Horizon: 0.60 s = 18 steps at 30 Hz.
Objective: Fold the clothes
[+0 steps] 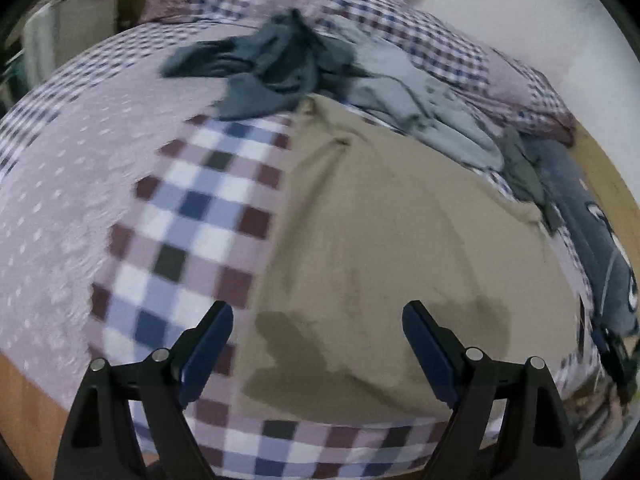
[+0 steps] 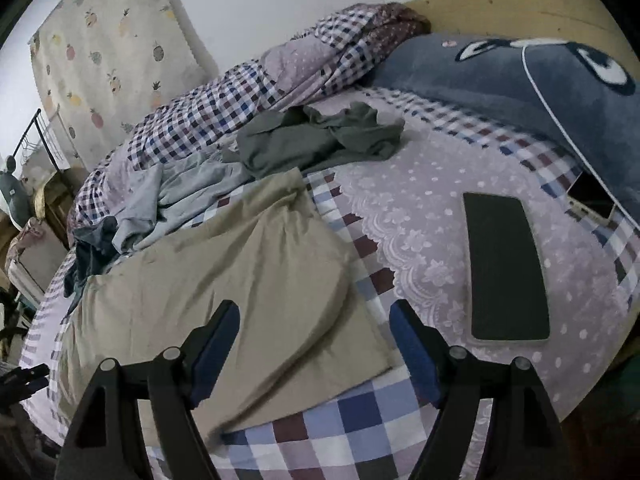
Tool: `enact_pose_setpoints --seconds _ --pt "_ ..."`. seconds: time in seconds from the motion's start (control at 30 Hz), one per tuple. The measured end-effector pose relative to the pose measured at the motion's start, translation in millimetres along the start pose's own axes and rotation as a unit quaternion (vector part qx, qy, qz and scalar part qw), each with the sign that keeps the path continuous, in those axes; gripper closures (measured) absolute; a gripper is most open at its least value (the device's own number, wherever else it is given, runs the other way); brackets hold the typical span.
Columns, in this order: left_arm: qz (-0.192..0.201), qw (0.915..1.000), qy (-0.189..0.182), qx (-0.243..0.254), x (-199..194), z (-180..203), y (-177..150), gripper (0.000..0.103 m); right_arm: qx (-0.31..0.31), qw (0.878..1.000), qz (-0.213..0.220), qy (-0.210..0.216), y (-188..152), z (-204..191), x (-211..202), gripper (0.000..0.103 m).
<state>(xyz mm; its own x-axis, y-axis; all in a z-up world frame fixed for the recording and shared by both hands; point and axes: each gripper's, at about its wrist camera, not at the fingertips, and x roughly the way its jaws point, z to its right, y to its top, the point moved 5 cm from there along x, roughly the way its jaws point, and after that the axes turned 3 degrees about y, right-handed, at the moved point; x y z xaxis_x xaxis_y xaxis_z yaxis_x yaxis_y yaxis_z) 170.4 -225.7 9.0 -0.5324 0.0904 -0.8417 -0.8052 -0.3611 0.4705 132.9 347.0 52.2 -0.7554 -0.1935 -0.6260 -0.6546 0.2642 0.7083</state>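
Observation:
A beige garment (image 1: pixel 380 220) lies spread on the checked bedsheet (image 1: pixel 80 200). My left gripper (image 1: pixel 318 316) hovers open above its near-left edge, with nothing between the fingers. In the right wrist view the same beige garment (image 2: pixel 240 272) shows one layer lying over another. My right gripper (image 2: pixel 316 316) hangs open over its near-right corner, also holding nothing. A dark teal garment (image 1: pixel 272 68), a light grey one (image 1: pixel 400 84) and an olive green one (image 2: pixel 320 140) lie crumpled further back on the bed.
A dark phone (image 2: pixel 504 268) lies face up on the sheet (image 2: pixel 420 200) right of the beige garment. A second device (image 2: pixel 592 200) peeks from under a dark blue pillow (image 2: pixel 520 80). A rolled checked quilt (image 2: pixel 240 92) runs along the wall side.

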Motion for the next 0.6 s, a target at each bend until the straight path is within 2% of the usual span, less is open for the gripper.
enact_pose_setpoints --seconds 0.17,0.4,0.47,0.6 --pt "-0.005 0.9980 0.013 -0.062 -1.5 -33.2 -10.7 0.013 -0.017 1.000 0.000 -0.010 -3.2 -9.9 -0.5 0.019" --pt "-0.018 0.9966 0.013 -0.080 -1.6 -57.2 -24.4 0.013 -0.057 0.998 -0.015 -0.012 -18.3 -41.7 8.7 0.019" --pt "-0.027 0.9957 -0.007 -0.088 1.7 -59.0 -28.2 0.013 -0.077 0.997 -0.017 -0.012 -23.8 -56.3 10.4 0.019" --pt "-0.041 0.9909 -0.072 -0.106 10.4 -50.7 -33.6 0.013 -0.130 0.991 -0.010 -0.017 -35.6 -81.3 8.9 0.019"
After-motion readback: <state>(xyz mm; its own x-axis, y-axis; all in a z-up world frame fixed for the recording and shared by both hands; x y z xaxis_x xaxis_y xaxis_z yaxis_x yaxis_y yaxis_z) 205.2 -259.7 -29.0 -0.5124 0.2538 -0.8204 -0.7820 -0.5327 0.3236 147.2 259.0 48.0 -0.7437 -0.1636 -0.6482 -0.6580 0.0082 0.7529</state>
